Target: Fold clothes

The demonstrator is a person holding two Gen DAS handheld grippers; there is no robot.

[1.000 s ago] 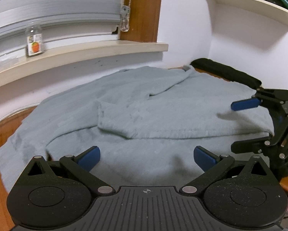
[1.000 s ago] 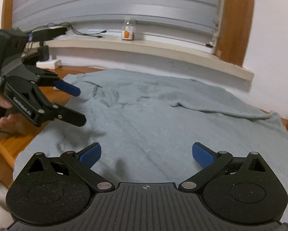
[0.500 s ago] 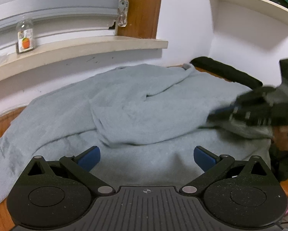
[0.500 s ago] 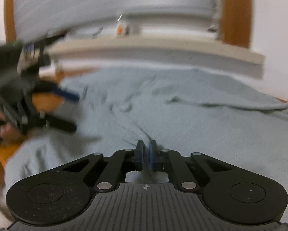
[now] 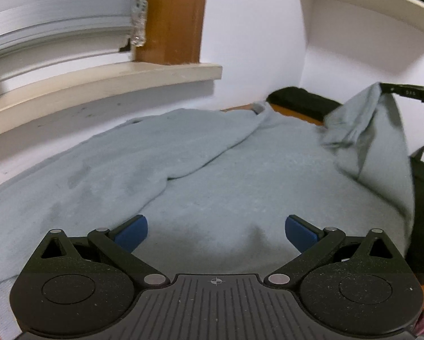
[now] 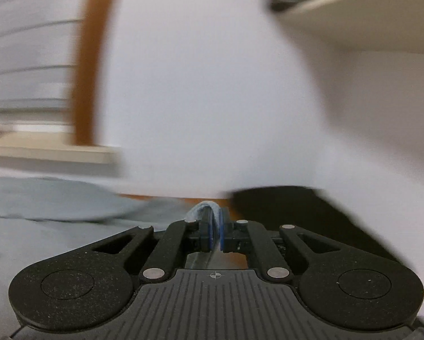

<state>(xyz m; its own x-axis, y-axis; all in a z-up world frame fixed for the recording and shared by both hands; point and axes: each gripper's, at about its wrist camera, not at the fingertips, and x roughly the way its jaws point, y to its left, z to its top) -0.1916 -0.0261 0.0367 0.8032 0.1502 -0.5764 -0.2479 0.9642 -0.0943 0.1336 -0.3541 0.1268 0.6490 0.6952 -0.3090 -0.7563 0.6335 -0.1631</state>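
Your left gripper (image 5: 216, 228) has its jaws wide apart, hovering low over the pale blue garment (image 5: 200, 175) with nothing between the blue pads (image 5: 131, 231). The garment, a soft fleecy piece, lies spread across the wooden desk (image 5: 294, 112) below the window sill (image 5: 104, 80), with a long fold running diagonally from the far edge toward the near left.

Your right gripper (image 6: 215, 233) has its jaws pressed together on a pinch of the same blue fabric, and a small loop of cloth (image 6: 205, 209) pokes up above the pads. From the left wrist view, you can see that gripper (image 5: 410, 93) at the far right, raised above the desk, with the garment's right edge lifted into a hanging peak (image 5: 367, 130) beneath it. The rest of the garment stays flat on the surface.

The right wrist view is heavily blurred, so little beyond the clamped cloth, the white wall (image 6: 206, 85) and a shelf (image 6: 367, 19) up on the right can be read there. A dark padded object (image 5: 299, 100) lies at the far edge of the desk, just behind the lifted cloth. The window blind (image 5: 53, 25) and its wooden frame (image 5: 175, 17) sit above the sill.
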